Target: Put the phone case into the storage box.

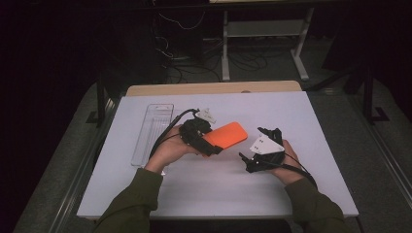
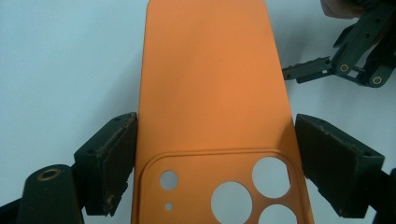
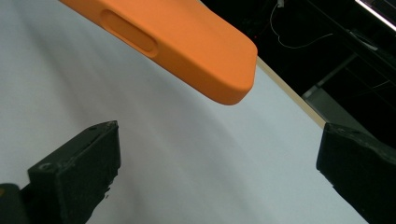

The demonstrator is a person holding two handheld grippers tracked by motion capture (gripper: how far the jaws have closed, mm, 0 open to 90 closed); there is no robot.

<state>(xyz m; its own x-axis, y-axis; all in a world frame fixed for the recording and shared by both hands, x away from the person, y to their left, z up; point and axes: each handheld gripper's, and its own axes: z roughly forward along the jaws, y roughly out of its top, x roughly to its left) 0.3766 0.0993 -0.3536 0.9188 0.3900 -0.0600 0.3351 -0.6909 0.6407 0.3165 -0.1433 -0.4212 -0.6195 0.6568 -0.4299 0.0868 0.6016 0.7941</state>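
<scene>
An orange phone case [image 2: 215,93] is being clamped by the left gripper [image 2: 215,158], its two black pads being pressed against the long edges just above the camera cut-outs. In the left gripper view the raised camera frame with three large round holes and two small ones is being shown at the bottom, and the case's plain back is being stretched away from the jaws; no brand, logo or writing is being shown on it. In the high view the left gripper [image 1: 206,142] is being held in the person's left hand [image 1: 170,148] above the middle of the white table [image 1: 301,194], with the case [image 1: 227,134] being pointed up and to the right, clear of the surface. The right gripper [image 1: 255,145] is being held just to the right of the case, its jaws being kept wide apart with nothing between them. In the right gripper view those open jaws [image 3: 215,172] are being aimed at the bare table, and the rounded end of the case [image 3: 187,51], with a long oval button recess in its side, is being seen above them, apart from both pads. A clear plastic tray [image 1: 153,131] is lying along the table's left part, near the left forearm. No readable label is being seen on the tray or the grippers.
</scene>
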